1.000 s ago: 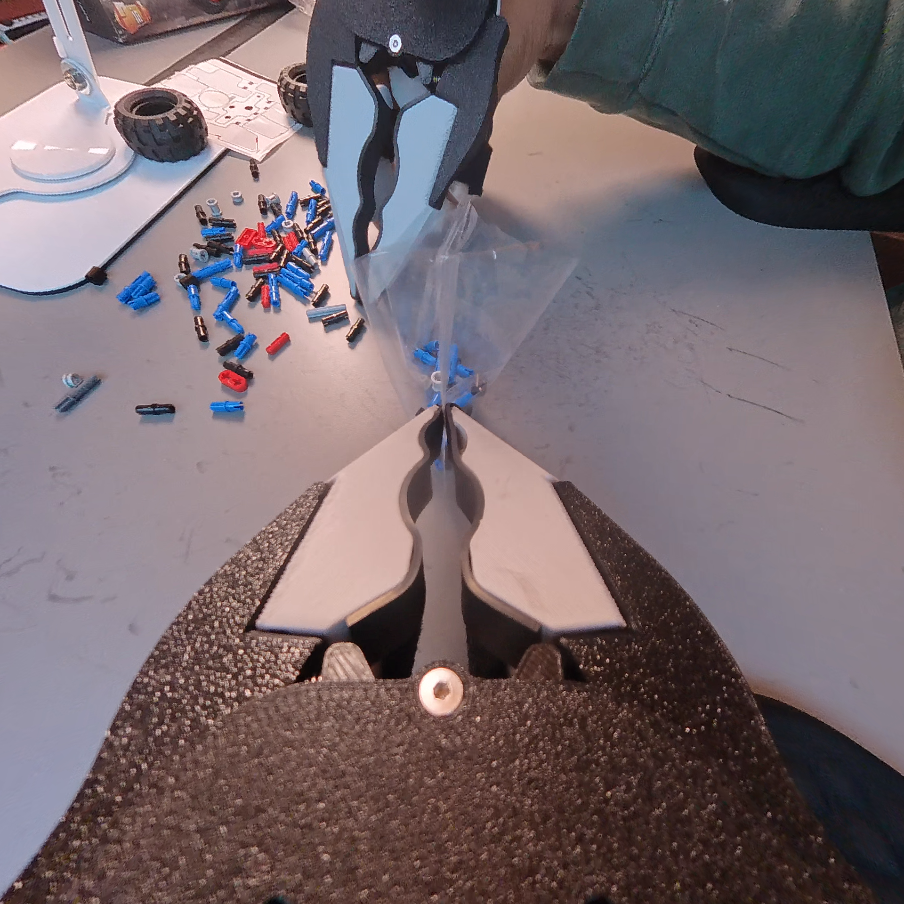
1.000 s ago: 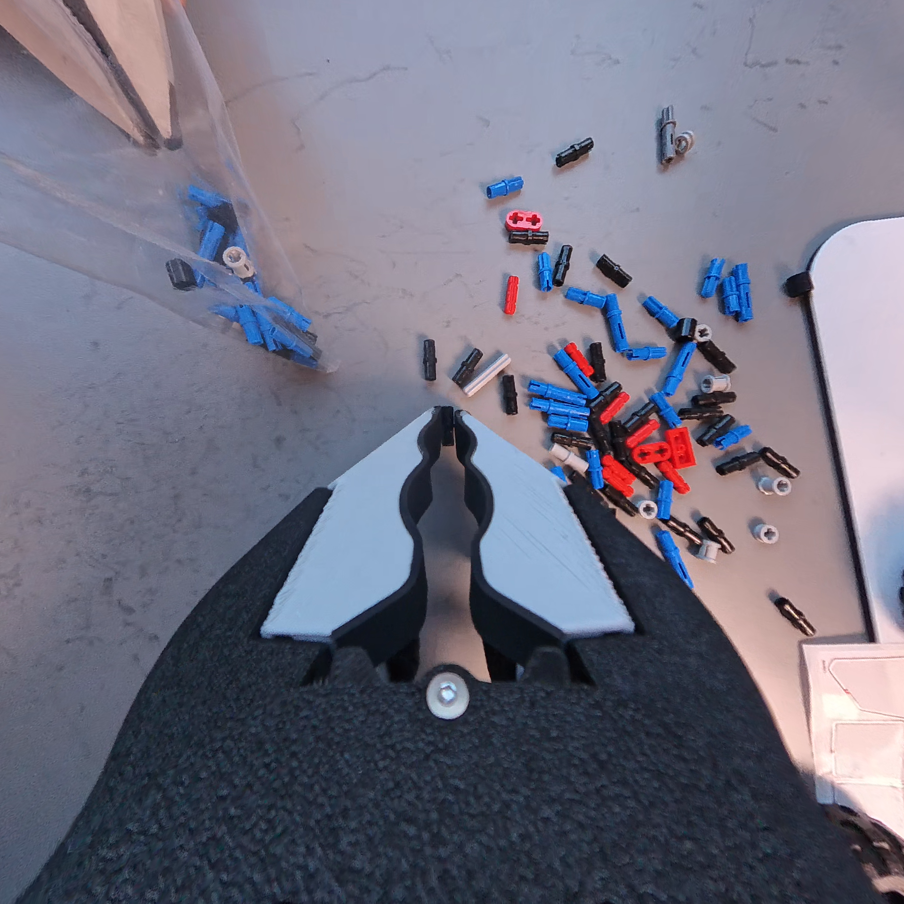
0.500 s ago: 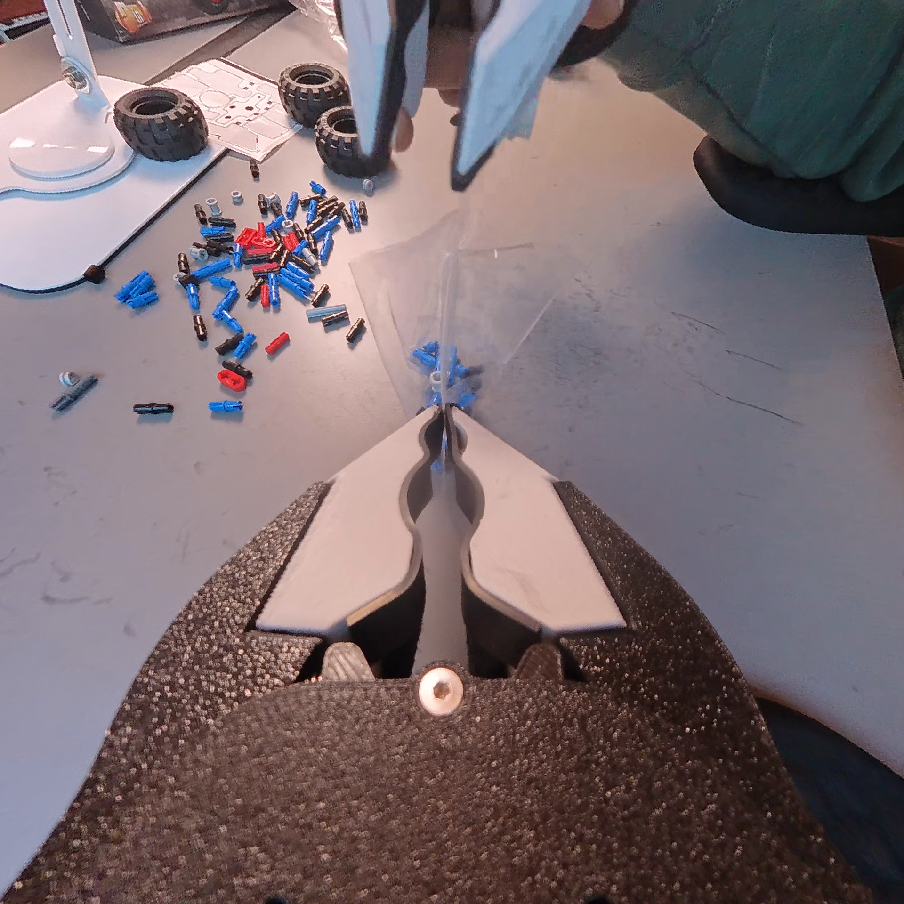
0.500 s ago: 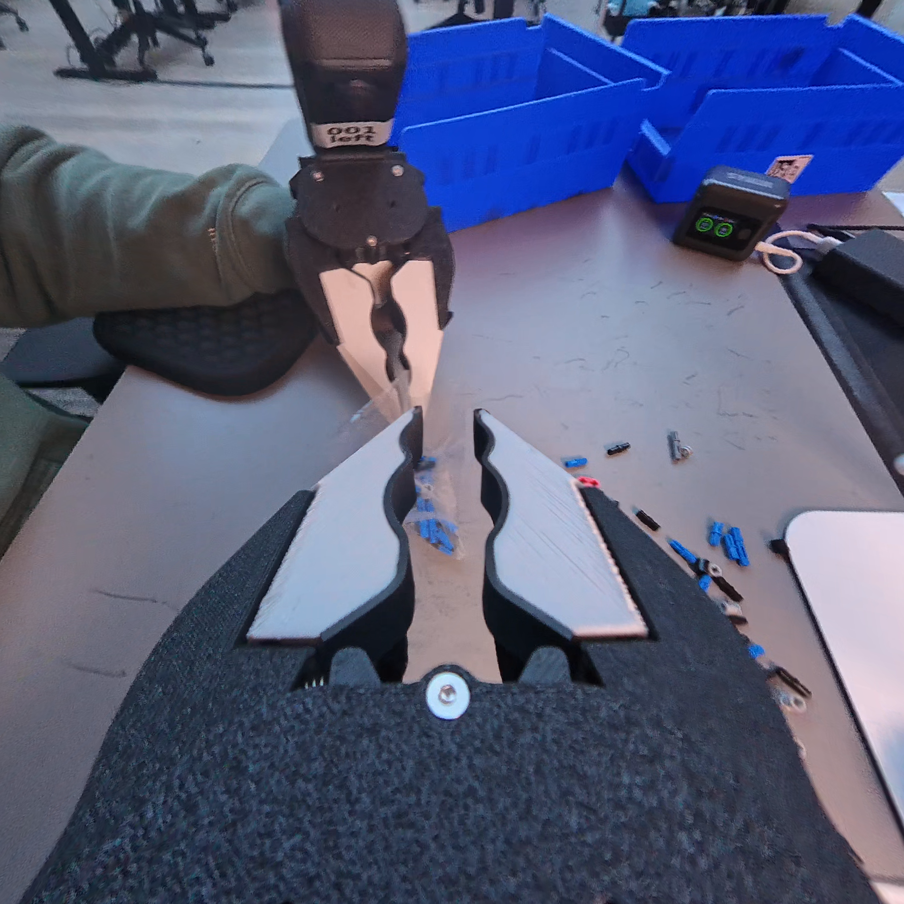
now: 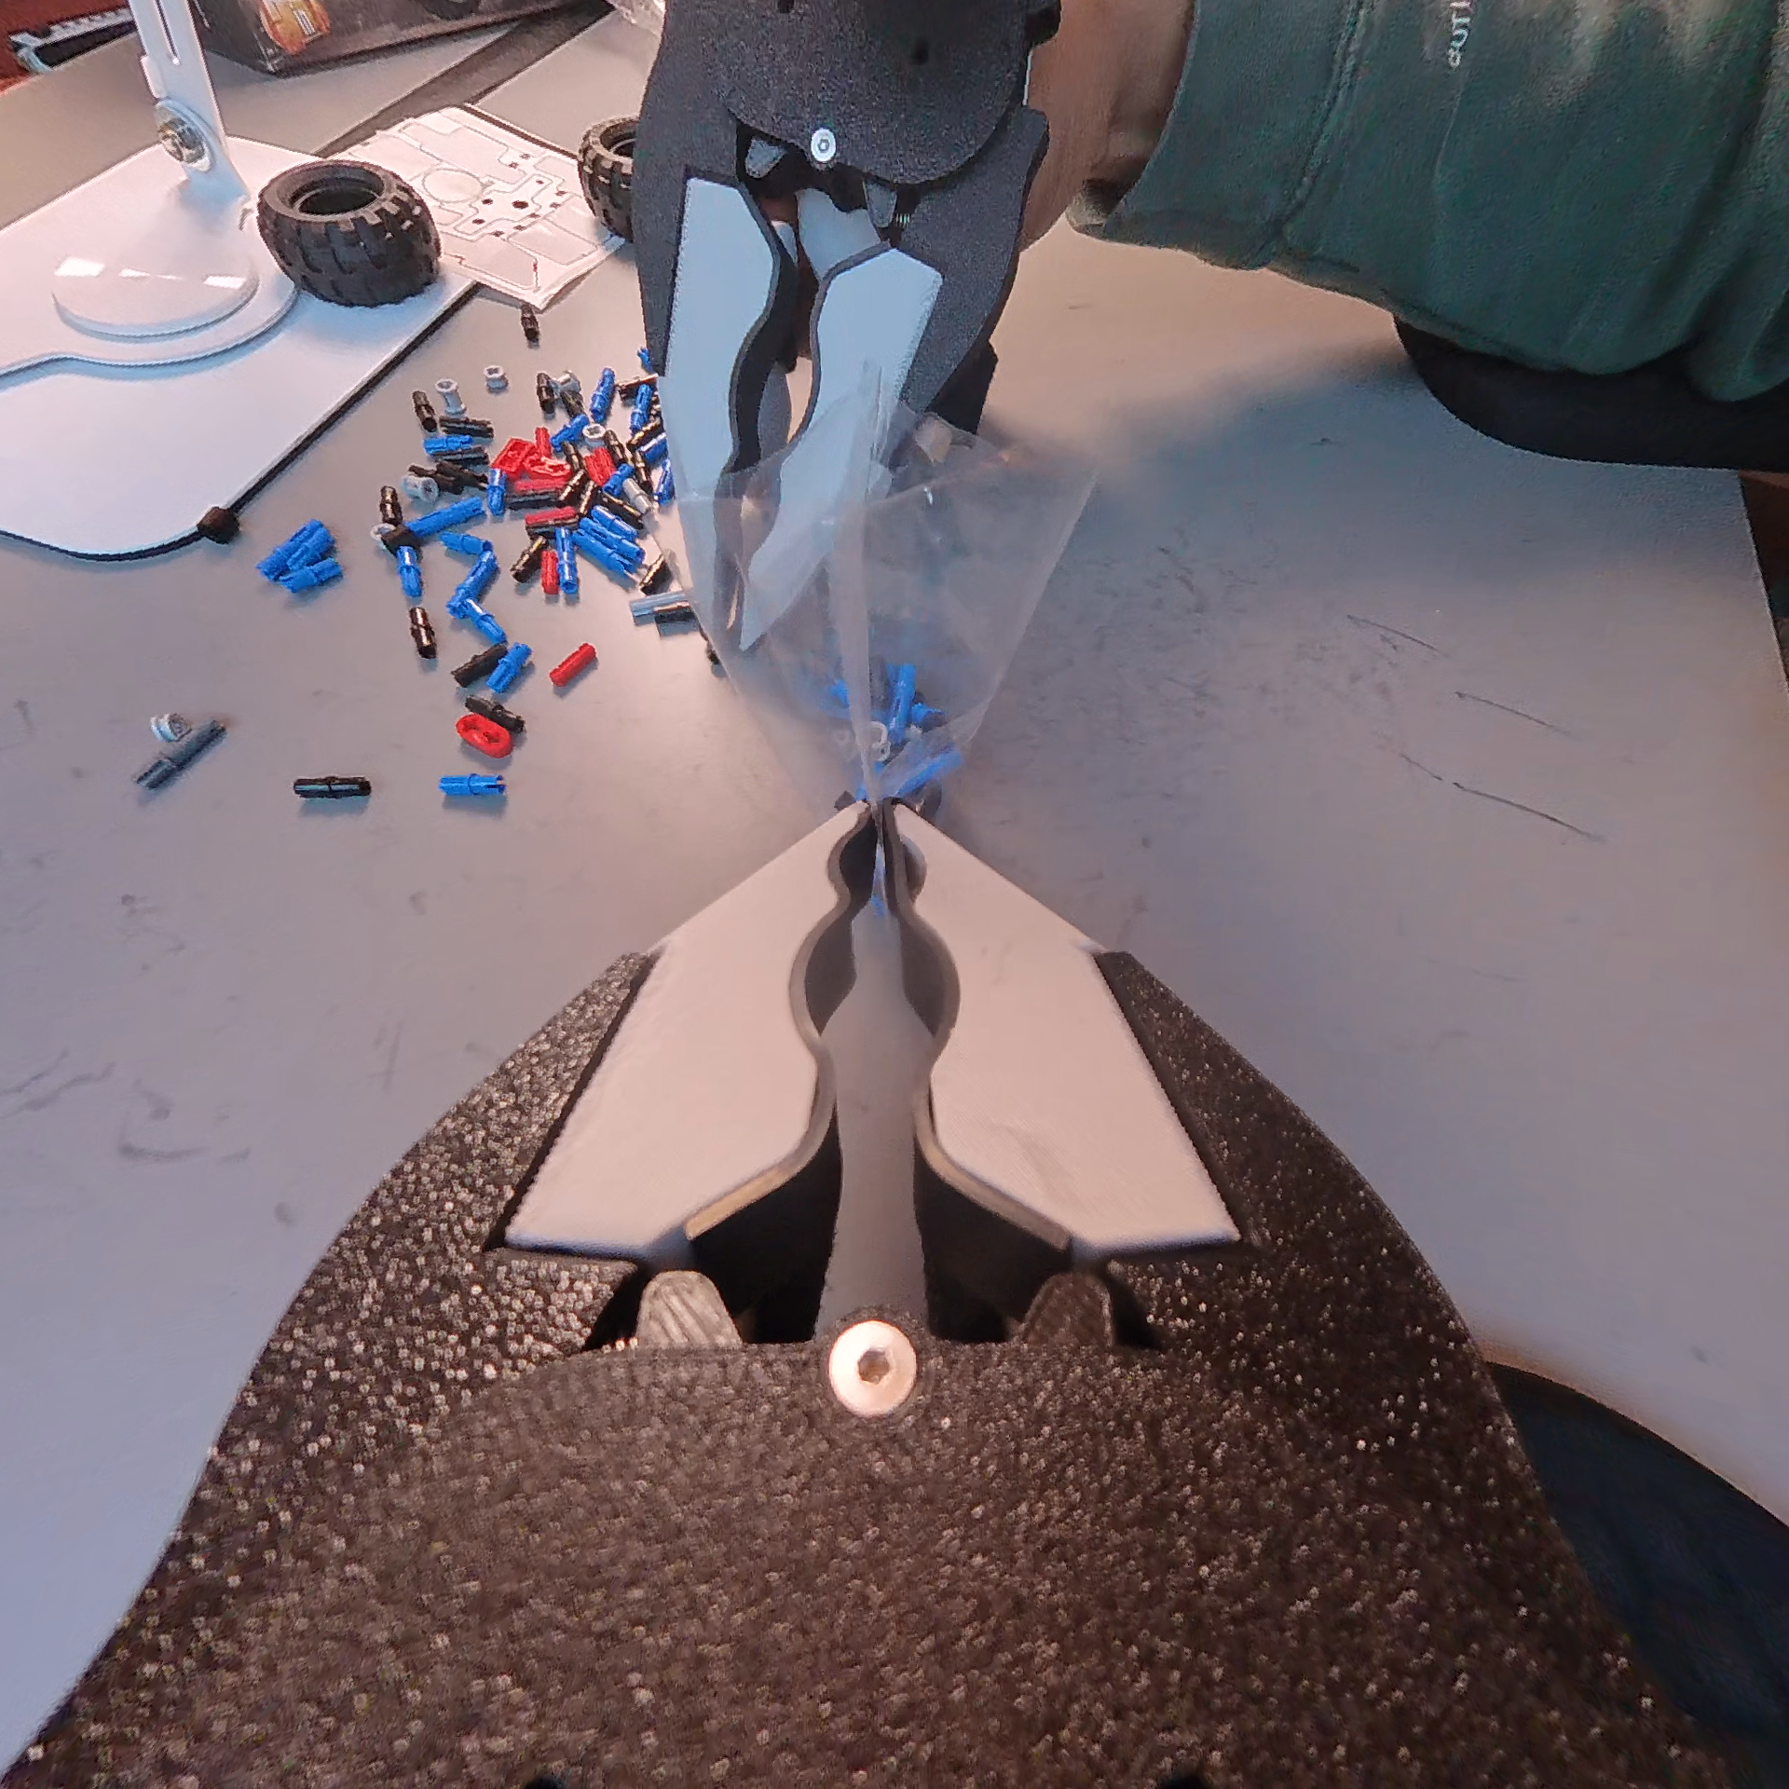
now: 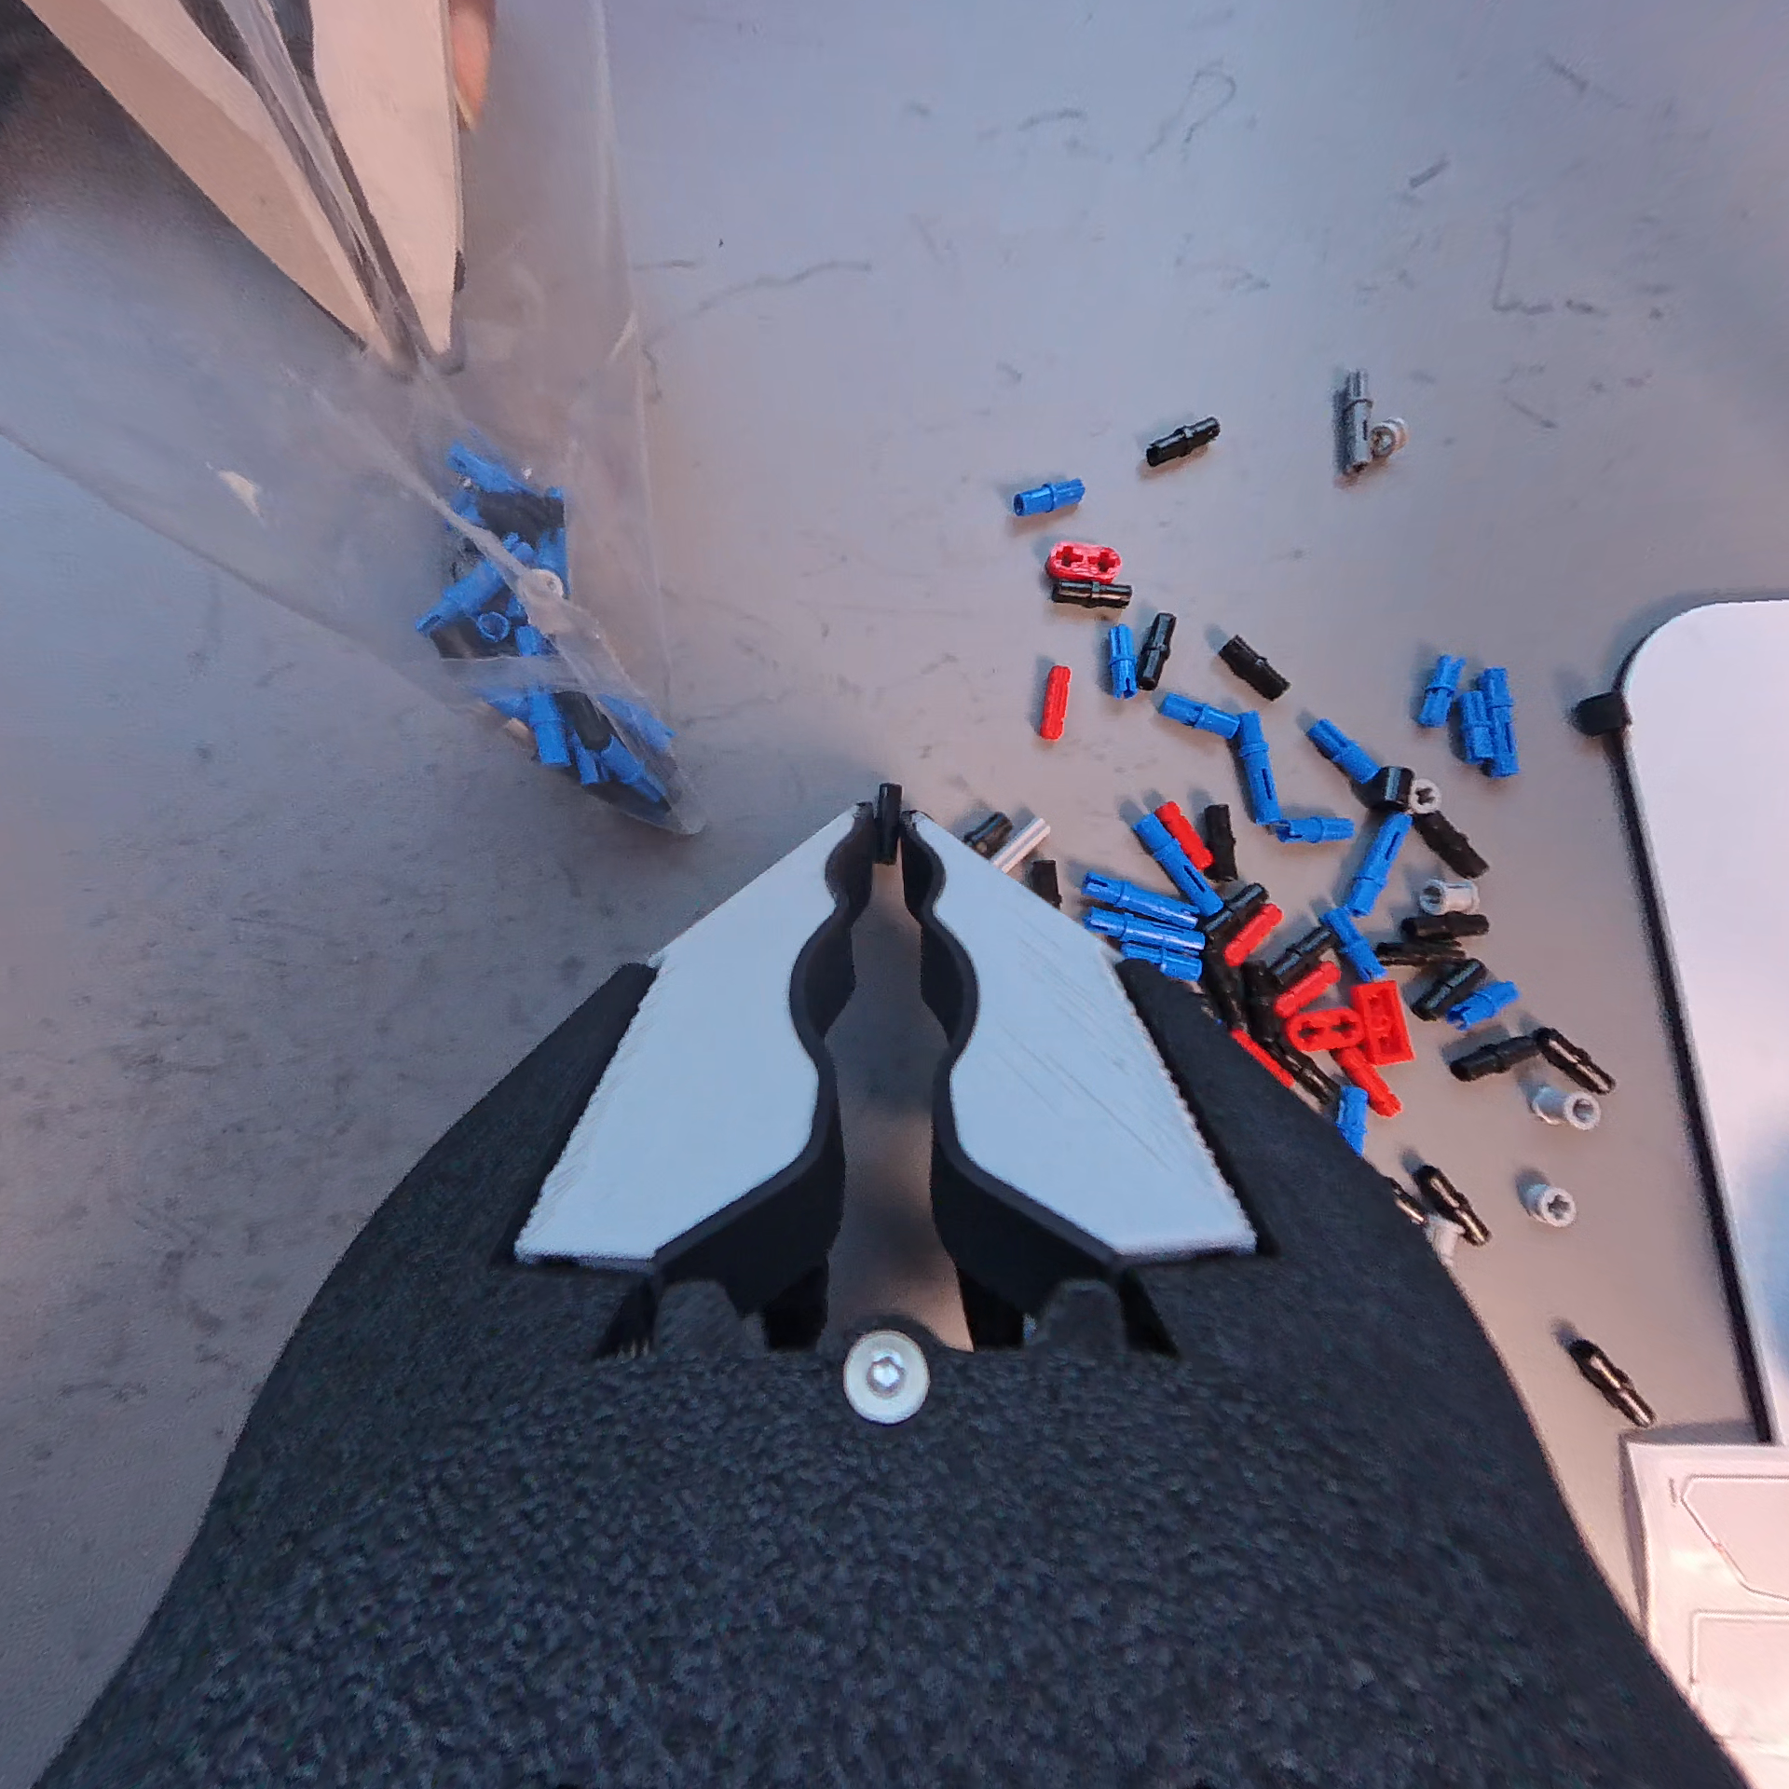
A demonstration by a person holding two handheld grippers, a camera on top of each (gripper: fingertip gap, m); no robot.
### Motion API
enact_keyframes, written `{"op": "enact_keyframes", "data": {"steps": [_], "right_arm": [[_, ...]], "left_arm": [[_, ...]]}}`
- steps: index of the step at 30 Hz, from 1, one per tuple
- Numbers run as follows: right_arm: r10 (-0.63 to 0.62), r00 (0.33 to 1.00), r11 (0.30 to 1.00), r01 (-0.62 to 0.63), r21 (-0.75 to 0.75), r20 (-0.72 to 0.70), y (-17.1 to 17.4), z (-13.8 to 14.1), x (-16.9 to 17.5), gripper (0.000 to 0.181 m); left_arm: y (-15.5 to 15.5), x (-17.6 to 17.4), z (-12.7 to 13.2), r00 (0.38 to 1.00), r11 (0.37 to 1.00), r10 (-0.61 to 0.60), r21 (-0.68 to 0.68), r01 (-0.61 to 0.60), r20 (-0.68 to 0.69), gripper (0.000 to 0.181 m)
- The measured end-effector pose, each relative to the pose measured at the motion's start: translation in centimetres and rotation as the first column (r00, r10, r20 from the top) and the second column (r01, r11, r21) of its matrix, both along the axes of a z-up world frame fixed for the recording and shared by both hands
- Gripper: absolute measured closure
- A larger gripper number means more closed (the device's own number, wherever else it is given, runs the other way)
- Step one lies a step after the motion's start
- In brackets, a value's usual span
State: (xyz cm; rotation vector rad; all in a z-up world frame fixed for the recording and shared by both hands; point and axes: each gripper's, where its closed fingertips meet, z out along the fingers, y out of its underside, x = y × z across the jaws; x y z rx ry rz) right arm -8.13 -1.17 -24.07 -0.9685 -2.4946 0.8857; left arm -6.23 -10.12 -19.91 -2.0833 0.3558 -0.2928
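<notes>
A loose scatter of small blue, black, red and grey plastic connector pins (image 5: 542,513) is lying on the scuffed grey tabletop (image 5: 1355,823). A knobbly black rubber tyre (image 5: 344,237) is sitting on a flat white stand base (image 5: 116,407), touching a white printed paper sheet (image 5: 494,213). A green fabric sleeve (image 5: 1500,174) is resting at the far edge.
</notes>
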Motion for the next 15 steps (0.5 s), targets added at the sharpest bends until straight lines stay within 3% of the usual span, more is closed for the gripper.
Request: {"op": "enact_keyframes", "data": {"steps": [3,9,15], "right_arm": [[0.020,0.999,1.000,-0.021,-0.016,-0.033,-0.4,1.0,0.1,0.177],[0.051,0.961,0.937,-0.140,-0.319,-0.273,-4.7,11.3,0.6,0.177],[0.099,0.956,0.925,-0.190,-0.328,-0.275,-6.6,11.4,1.2,0.166]], "left_arm": [[0.0,0.0,0.0,1.000,1.000,-0.001,-0.001,0.001,-0.001,0.181],[0.0,0.0,-0.1,1.000,1.000,0.001,-0.001,-0.001,0.003,0.181],[0.0,0.0,-0.1,1.000,1.000,0.004,-0.003,-0.004,-0.002,0.181]]}}
